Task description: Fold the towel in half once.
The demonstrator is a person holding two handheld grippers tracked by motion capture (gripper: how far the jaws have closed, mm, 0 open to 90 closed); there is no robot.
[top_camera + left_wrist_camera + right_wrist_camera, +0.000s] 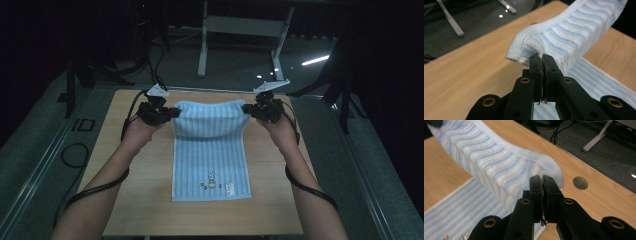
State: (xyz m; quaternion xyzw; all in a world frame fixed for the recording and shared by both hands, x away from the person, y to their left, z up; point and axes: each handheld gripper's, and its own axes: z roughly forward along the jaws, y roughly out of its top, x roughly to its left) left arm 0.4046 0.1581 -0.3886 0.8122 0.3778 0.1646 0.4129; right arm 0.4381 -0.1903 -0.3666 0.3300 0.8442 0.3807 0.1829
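Note:
A light-blue striped towel lies lengthwise on the wooden table, a small rabbit print near its front end. Its far end is lifted off the table and folded toward me. My left gripper is shut on the far left corner of the towel. My right gripper is shut on the far right corner. In each gripper view the jaws meet tightly with towel cloth pinched between them. Both hands hold the raised edge a little above the table.
A round cable hole is in the table near the right gripper. Beyond the table's far edge stands a white desk frame on dark carpet, with cables on the floor at the left.

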